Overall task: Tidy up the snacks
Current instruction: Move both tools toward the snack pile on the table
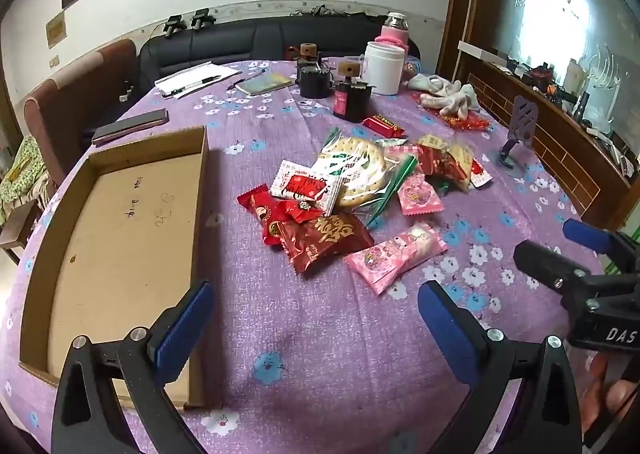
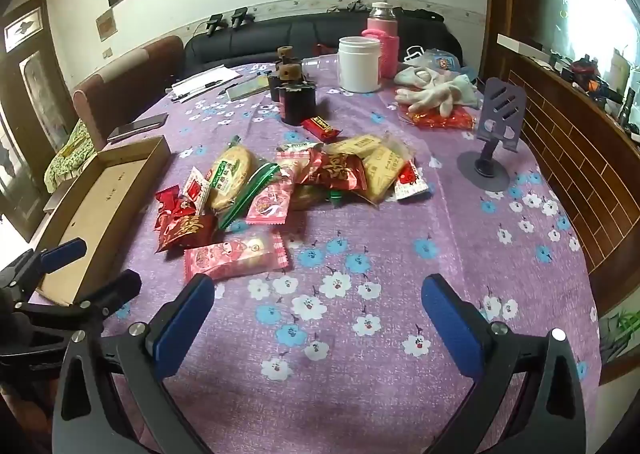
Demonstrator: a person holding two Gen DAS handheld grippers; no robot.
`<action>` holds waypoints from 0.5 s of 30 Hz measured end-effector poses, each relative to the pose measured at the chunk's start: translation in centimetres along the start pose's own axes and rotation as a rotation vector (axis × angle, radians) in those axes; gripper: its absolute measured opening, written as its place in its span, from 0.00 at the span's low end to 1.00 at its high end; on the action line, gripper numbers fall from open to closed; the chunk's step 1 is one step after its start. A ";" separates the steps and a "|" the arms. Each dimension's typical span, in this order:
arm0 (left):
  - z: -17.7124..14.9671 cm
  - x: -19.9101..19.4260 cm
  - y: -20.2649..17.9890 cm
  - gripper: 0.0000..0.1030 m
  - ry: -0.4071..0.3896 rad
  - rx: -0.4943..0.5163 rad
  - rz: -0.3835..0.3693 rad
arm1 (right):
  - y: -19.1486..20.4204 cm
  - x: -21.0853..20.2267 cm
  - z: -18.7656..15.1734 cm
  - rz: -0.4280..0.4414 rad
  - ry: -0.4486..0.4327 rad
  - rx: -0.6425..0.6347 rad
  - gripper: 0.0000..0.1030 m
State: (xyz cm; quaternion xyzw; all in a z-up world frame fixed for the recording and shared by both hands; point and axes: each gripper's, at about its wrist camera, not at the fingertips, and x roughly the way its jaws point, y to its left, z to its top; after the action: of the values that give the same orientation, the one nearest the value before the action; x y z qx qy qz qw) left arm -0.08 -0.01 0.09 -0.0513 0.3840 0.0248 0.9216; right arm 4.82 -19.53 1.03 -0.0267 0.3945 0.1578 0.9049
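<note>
Both blue-padded black grippers, left gripper [image 1: 316, 328] and right gripper [image 2: 318, 324], are being held spread wide and empty above the purple flowered tablecloth [image 1: 320, 334], near the heap of wrapped snacks [image 1: 352, 193] and the shallow brown cardboard box [image 1: 120, 221].

Clutter at the table's far end

A white jar [image 2: 359, 65] stands beside a pink flask [image 2: 385, 38], gloves [image 2: 434, 93] heaped to their right. A grey phone stand [image 2: 494, 133] is near the right edge. Papers [image 1: 196, 79], a pen [image 1: 192, 86] on them, a notebook [image 1: 267, 83] and a phone [image 1: 130, 126] lie on the left.
</note>
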 end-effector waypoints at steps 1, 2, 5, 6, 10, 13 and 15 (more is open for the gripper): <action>0.0 -0.2 0.0 0.99 -0.014 -0.001 0.003 | 0.0 0.0 0.0 0.005 -0.002 -0.002 1.00; 0.0 -0.4 0.0 0.99 -0.027 -0.002 0.000 | 0.0 0.0 0.0 0.009 -0.005 -0.003 1.00; -1.0 0.2 -0.2 0.99 -0.028 -0.002 -0.002 | 0.4 -0.7 0.1 0.002 -0.025 -0.024 1.00; -0.9 0.9 -0.6 0.99 -0.007 0.005 0.000 | 0.5 -0.7 0.1 -0.002 -0.026 -0.025 1.00; 0.0 0.9 -1.7 0.99 0.022 0.047 -0.057 | 0.0 -0.6 0.2 0.004 -0.035 -0.016 1.00; -0.1 1.4 -2.4 0.99 -0.006 0.119 -0.014 | -1.0 -1.1 0.3 0.038 -0.048 0.025 1.00; -0.1 1.7 -2.3 0.99 -0.027 0.151 0.023 | -1.5 -1.5 0.3 0.043 -0.062 0.041 1.00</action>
State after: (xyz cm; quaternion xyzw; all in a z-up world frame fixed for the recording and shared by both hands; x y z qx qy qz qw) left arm 1.26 -2.33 -0.99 0.0233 0.3728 0.0069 0.9276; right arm 4.56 -21.27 2.20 0.0051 0.3697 0.1698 0.9135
